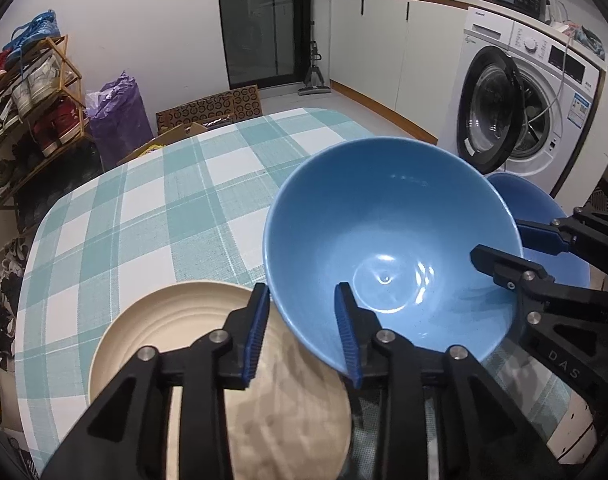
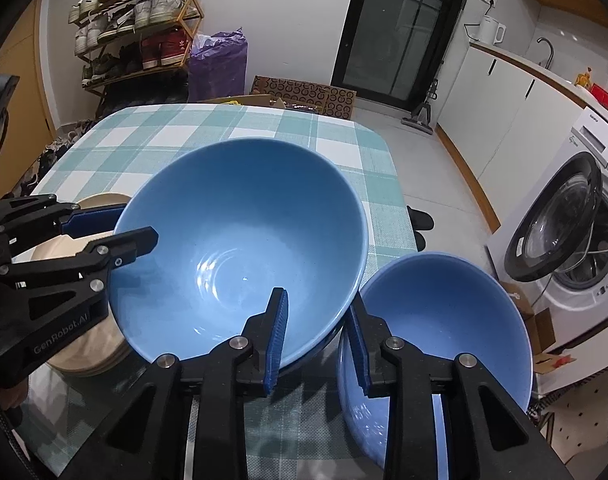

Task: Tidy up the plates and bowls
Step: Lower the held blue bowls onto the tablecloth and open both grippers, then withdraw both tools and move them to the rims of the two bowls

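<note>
A large light-blue bowl [image 1: 392, 240] [image 2: 240, 240] is held tilted above the checked table. My left gripper [image 1: 304, 332] straddles its left rim, one finger inside and one outside, with a visible gap. My right gripper [image 2: 318, 344] straddles its right rim the same way; it also shows in the left wrist view [image 1: 500, 248]. The left gripper shows in the right wrist view [image 2: 116, 228]. A smaller blue bowl [image 2: 444, 332] [image 1: 544, 208] sits to the right. Stacked beige plates [image 1: 176, 336] [image 2: 92, 340] lie to the left, under the big bowl's edge.
The table [image 1: 144, 208] has a teal-and-white checked cloth and rounded corners. A washing machine [image 1: 524, 120] with its door open stands to the right. A shoe rack [image 1: 28, 112], a purple bag and a cardboard box stand beyond the table's far edge.
</note>
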The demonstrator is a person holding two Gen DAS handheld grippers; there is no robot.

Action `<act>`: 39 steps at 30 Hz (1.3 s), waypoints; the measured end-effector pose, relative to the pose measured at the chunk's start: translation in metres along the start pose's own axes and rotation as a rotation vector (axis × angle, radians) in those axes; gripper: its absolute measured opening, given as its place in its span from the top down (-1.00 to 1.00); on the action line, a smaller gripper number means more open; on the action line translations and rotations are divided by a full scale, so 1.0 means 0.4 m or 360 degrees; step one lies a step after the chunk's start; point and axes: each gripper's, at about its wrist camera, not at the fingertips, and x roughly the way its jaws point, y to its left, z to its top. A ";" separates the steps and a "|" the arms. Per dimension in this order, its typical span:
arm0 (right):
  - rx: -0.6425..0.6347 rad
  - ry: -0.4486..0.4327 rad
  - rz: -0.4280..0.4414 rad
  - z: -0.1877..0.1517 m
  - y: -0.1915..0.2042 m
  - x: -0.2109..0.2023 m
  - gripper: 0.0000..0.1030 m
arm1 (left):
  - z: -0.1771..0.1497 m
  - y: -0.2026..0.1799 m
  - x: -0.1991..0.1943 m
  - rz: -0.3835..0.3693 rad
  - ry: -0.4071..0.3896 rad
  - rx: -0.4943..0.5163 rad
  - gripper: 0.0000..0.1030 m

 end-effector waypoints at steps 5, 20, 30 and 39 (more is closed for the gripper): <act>0.0000 -0.0013 0.0045 0.001 -0.001 -0.004 0.17 | 0.003 -0.003 -0.011 -0.0013 -0.0018 0.0008 0.09; 0.0020 -0.0125 0.0115 0.011 -0.018 -0.056 -0.63 | -0.005 0.040 -0.037 -0.0025 -0.0030 -0.0054 -0.25; 0.0085 -0.0237 0.0139 0.021 -0.061 -0.126 -0.98 | 0.003 0.070 -0.079 -0.0085 -0.0136 -0.0162 -0.98; 0.0118 -0.0268 0.0136 0.010 -0.100 -0.173 -0.99 | 0.009 0.055 -0.094 -0.0117 -0.0150 -0.0153 -0.98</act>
